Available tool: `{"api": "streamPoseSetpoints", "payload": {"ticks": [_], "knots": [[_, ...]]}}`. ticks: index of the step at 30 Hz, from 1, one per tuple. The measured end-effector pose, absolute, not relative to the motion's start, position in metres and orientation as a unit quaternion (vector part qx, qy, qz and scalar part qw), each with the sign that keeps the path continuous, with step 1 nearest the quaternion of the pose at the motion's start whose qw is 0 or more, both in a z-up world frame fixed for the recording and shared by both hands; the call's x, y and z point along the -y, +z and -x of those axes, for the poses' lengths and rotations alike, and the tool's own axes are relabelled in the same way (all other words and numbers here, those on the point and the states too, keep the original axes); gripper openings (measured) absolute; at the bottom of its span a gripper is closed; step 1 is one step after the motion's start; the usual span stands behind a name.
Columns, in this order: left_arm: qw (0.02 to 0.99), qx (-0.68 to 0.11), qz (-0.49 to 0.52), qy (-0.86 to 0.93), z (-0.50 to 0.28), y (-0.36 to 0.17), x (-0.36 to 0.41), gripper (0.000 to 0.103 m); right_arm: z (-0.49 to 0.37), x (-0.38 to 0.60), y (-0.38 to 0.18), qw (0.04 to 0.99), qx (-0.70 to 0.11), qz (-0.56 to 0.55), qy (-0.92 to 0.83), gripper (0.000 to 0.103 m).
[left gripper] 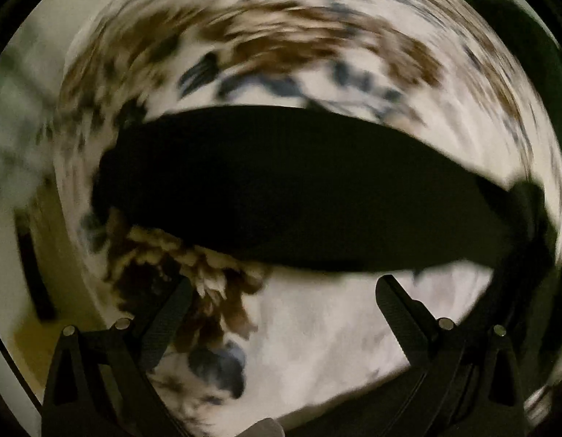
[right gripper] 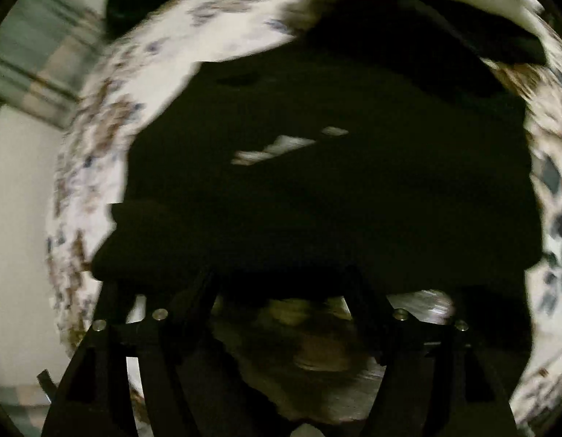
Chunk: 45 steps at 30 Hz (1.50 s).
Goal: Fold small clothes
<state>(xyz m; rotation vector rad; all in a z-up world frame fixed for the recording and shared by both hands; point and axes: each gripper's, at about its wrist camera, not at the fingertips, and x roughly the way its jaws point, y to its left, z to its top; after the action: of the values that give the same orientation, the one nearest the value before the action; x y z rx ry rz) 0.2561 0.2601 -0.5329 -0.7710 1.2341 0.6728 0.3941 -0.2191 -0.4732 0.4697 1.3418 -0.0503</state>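
Note:
A black garment [left gripper: 299, 189] lies on a white bedsheet with brown and blue flowers [left gripper: 244, 47]. In the left wrist view it shows as a long dark folded band just ahead of my left gripper [left gripper: 284, 284], whose jaws stand wide apart and empty. In the right wrist view the same black garment [right gripper: 335, 189] fills the middle, with a small white print [right gripper: 277, 149] on it. My right gripper [right gripper: 281, 276] is open, its fingertips at or under the garment's near edge; the dark cloth hides them. Both views are blurred.
The flowered bedsheet [right gripper: 110, 116] covers the surface all around. A pale floor or wall [right gripper: 19, 189] shows past the bed edge at the left. Another dark item [right gripper: 474, 40] lies at the far right behind the garment.

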Motion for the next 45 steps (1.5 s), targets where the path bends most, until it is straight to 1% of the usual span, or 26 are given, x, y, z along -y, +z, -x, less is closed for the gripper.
{"api": "streamPoseSetpoints", "payload": {"ticks": [1, 5, 9, 12, 13, 14, 15, 16, 17, 18, 22, 24, 26, 30, 31, 32, 35, 36, 37, 39, 42, 45], "knots": [[0.685, -0.535, 0.380, 0.317, -0.249, -0.538, -0.272, 0.103, -0.391, 0.226, -0.477, 0.753, -0.622, -0.213, -0.032, 0.072], [0.646, -0.487, 0.460, 0.367, -0.226, -0.555, -0.303, 0.103, -0.394, 0.236, -0.493, 0.740, -0.636, -0.216, -0.050, 0.072], [0.591, -0.428, 0.546, 0.412, -0.198, -0.575, -0.330, 0.103, -0.403, 0.222, -0.501, 0.741, -0.636, -0.210, -0.044, 0.072], [0.563, -0.378, 0.591, 0.437, -0.186, -0.583, -0.346, 0.097, -0.412, 0.202, -0.504, 0.743, -0.639, -0.197, -0.037, 0.072], [0.563, -0.363, 0.595, 0.445, -0.186, -0.581, -0.350, 0.091, -0.415, 0.195, -0.505, 0.743, -0.640, -0.193, -0.033, 0.072], [0.570, -0.345, 0.595, 0.449, -0.187, -0.576, -0.355, 0.082, -0.416, 0.191, -0.504, 0.744, -0.640, -0.190, -0.030, 0.072], [0.580, -0.334, 0.592, 0.449, -0.190, -0.572, -0.360, 0.043, -0.419, 0.186, -0.503, 0.746, -0.639, -0.188, -0.026, 0.072], [0.595, -0.327, 0.590, 0.437, -0.197, -0.568, -0.368, 0.024, -0.420, 0.183, -0.501, 0.747, -0.638, -0.185, -0.023, 0.072], [0.600, -0.324, 0.589, 0.434, -0.202, -0.565, -0.374, 0.023, -0.422, 0.180, -0.500, 0.749, -0.637, -0.182, -0.021, 0.072], [0.608, -0.315, 0.584, 0.436, -0.203, -0.561, -0.380, 0.018, -0.424, 0.178, -0.499, 0.750, -0.636, -0.178, -0.020, 0.072], [0.647, -0.282, 0.551, 0.446, -0.204, -0.522, -0.408, 0.017, -0.427, 0.179, -0.491, 0.754, -0.633, -0.172, -0.018, 0.072], [0.668, -0.263, 0.535, 0.445, -0.190, -0.505, -0.415, 0.017, -0.429, 0.180, -0.489, 0.755, -0.632, -0.173, -0.019, 0.072], [0.678, -0.255, 0.538, 0.431, -0.184, -0.501, -0.422, 0.018, -0.430, 0.181, -0.490, 0.754, -0.634, -0.171, -0.017, 0.072], [0.663, -0.283, 0.551, 0.420, -0.192, -0.524, -0.438, 0.029, -0.430, 0.183, -0.500, 0.746, -0.642, -0.174, -0.021, 0.072], [0.656, -0.291, 0.549, 0.428, -0.187, -0.531, -0.440, 0.033, -0.429, 0.184, -0.502, 0.743, -0.645, -0.176, -0.024, 0.072], [0.646, -0.297, 0.555, 0.431, -0.179, -0.540, -0.444, 0.035, -0.428, 0.185, -0.504, 0.742, -0.646, -0.179, -0.024, 0.072], [0.618, -0.293, 0.578, 0.444, -0.143, -0.554, -0.444, 0.035, -0.427, 0.187, -0.506, 0.738, -0.650, -0.179, -0.027, 0.072], [0.612, -0.290, 0.582, 0.450, -0.131, -0.554, -0.441, 0.039, -0.426, 0.187, -0.506, 0.738, -0.650, -0.177, -0.027, 0.072], [0.605, -0.288, 0.585, 0.457, -0.116, -0.556, -0.438, 0.048, -0.426, 0.187, -0.506, 0.738, -0.651, -0.176, -0.025, 0.072], [0.599, -0.278, 0.593, 0.461, -0.100, -0.558, -0.435, 0.060, -0.426, 0.187, -0.507, 0.737, -0.653, -0.173, -0.024, 0.072], [0.589, -0.273, 0.613, 0.450, -0.095, -0.572, -0.437, 0.061, -0.428, 0.185, -0.509, 0.734, -0.657, -0.171, -0.023, 0.072], [0.592, -0.276, 0.634, 0.414, -0.116, -0.584, -0.441, 0.061, -0.431, 0.178, -0.509, 0.734, -0.659, -0.165, -0.022, 0.072]]}}
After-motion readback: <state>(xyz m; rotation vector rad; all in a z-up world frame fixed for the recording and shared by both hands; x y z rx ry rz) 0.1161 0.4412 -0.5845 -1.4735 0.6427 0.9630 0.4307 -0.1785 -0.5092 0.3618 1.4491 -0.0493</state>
